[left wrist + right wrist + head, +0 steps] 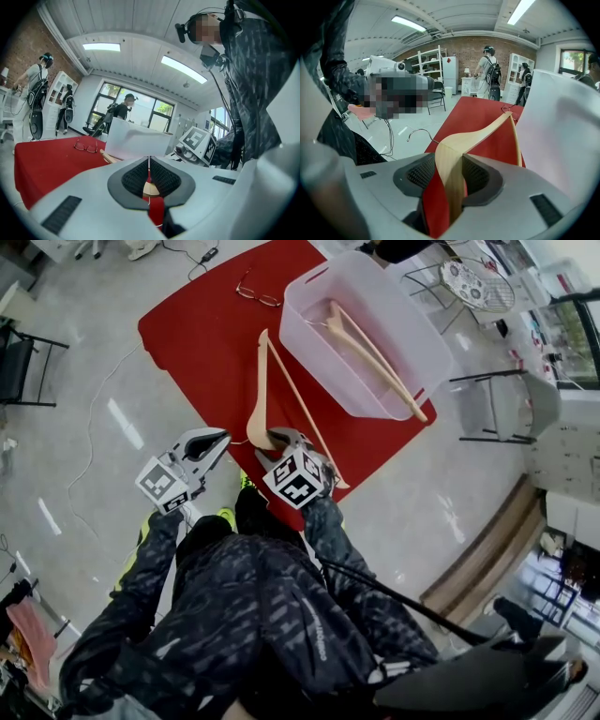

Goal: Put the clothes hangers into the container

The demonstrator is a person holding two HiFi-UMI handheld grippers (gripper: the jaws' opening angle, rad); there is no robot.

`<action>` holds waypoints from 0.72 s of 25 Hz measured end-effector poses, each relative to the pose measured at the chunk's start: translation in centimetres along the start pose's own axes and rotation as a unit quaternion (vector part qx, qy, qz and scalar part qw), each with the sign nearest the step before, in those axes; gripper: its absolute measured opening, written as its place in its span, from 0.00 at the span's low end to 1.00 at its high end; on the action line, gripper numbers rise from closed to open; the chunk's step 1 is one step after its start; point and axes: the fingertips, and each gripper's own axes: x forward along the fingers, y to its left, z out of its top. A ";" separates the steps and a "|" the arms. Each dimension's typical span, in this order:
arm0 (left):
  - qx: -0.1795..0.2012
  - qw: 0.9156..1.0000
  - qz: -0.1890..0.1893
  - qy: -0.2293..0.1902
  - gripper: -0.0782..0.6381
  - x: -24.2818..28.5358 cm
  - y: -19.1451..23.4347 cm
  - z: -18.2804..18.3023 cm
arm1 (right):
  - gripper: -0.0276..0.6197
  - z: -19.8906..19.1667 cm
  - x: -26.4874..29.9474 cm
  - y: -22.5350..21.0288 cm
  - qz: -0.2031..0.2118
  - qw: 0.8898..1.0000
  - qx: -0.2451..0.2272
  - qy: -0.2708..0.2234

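Jaws of right gripper (451, 164): clamped on one arm end of a wooden hanger (487, 132).
Jaws of left gripper (149, 164): pressed together, with nothing surely between them.
Gripped hanger's place: stretched over the red counter (206, 343), just beside the container (298, 317), not yet in it.
Done: a second hanger (373, 357) lay inside the container.
Left: seemingly only the gripped one needed lifting in; the glasses (256, 292) were no part of the job.

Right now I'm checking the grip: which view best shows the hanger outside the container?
The right gripper view: the hanger sits clamped in the right tool. The head view shows most of its outline; the left gripper view, a sliver.
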 end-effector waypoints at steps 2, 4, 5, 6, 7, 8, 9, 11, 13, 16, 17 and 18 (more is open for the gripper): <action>0.005 1.000 0.001 -0.003 0.12 -0.6 -0.5 0.8 | 0.33 0.9 -1.1 0.6 0.000 1.000 -0.007 0.001; 0.008 1.000 0.002 -0.005 0.12 -1.3 -1.1 1.6 | 0.33 1.8 -2.4 1.3 0.001 1.000 -0.012 -0.001; 0.009 1.000 0.003 -0.006 0.12 -1.6 -1.4 1.9 | 0.33 2.2 -3.0 1.5 0.003 1.000 -0.013 -0.003; 0.011 1.000 0.003 -0.007 0.12 -1.8 -1.6 2.4 | 0.33 2.6 -3.6 1.8 0.004 1.000 -0.014 -0.003; 0.013 1.000 0.003 -0.009 0.12 -2.1 -1.9 2.8 | 0.33 2.9 -4.1 2.1 0.004 1.000 -0.016 -0.004; 0.016 1.000 0.003 -0.012 0.12 -2.3 -2.2 3.2 | 0.33 3.2 -4.6 2.3 0.003 1.000 -0.018 -0.004; 0.018 1.000 0.003 -0.014 0.12 -2.5 -2.5 3.7 | 0.33 3.4 -5.1 2.5 0.001 1.000 -0.021 -0.004; 0.024 1.000 0.002 -0.018 0.12 -2.9 -3.0 4.6 | 0.33 3.9 -6.0 2.9 -0.002 1.000 -0.023 -0.006; 0.029 0.999 0.000 -0.020 0.12 -3.2 -3.4 5.5 | 0.33 4.5 -6.9 3.2 -0.001 1.000 -0.022 -0.009; 0.034 0.999 0.000 -0.022 0.12 -3.5 -4.0 6.8 | 0.33 5.4 -8.6 3.5 0.002 1.000 -0.015 -0.014; 0.034 0.999 -0.001 -0.023 0.12 -3.6 -4.3 7.1 | 0.33 5.6 -9.2 3.5 0.002 1.000 -0.014 -0.015; 0.035 0.999 -0.003 -0.024 0.12 -3.7 -4.6 7.4 | 0.33 5.9 -9.8 3.6 0.002 1.000 -0.013 -0.015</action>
